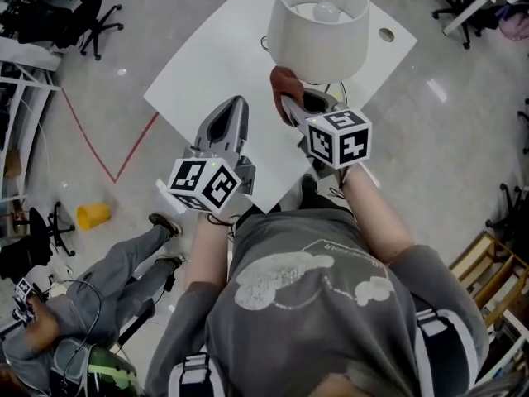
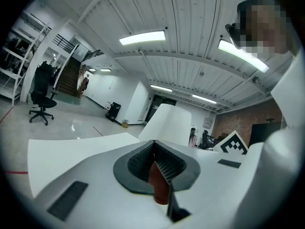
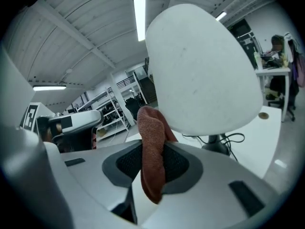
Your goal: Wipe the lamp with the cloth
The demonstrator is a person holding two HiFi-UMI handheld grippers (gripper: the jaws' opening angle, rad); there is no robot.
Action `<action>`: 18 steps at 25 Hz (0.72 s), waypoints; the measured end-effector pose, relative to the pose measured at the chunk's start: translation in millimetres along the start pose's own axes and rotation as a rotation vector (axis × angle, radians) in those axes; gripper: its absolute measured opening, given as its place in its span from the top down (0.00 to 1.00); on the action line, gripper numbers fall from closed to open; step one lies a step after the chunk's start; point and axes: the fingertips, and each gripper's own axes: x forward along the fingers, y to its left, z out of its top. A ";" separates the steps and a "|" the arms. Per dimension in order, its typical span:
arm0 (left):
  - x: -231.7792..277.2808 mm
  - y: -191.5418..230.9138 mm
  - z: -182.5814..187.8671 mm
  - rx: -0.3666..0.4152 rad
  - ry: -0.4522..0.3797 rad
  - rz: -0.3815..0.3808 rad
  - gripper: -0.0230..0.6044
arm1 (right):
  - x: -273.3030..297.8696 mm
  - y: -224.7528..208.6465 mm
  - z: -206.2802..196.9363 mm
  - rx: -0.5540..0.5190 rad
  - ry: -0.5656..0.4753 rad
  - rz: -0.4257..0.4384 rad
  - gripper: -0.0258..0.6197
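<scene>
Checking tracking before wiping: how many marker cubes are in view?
2 for sure. One cube sits on the left tongs, the other on the right tongs holding the cloth beside the lamp. A small marked thing at lower left may be a third.

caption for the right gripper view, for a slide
Right gripper shut on a rust-brown cloth, raised close beside the white lampshade.
</scene>
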 end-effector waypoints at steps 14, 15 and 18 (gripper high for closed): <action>18.8 60.9 39.5 -0.004 0.033 -0.233 0.95 | 32.1 45.6 51.3 0.084 -0.154 -0.137 0.81; 19.2 67.4 44.8 -0.004 0.028 -0.245 0.95 | 32.7 49.6 60.9 0.078 -0.176 -0.146 0.81; 25.5 77.8 55.8 -0.006 0.023 -0.286 0.95 | 26.5 55.5 97.3 0.055 -0.264 -0.183 0.81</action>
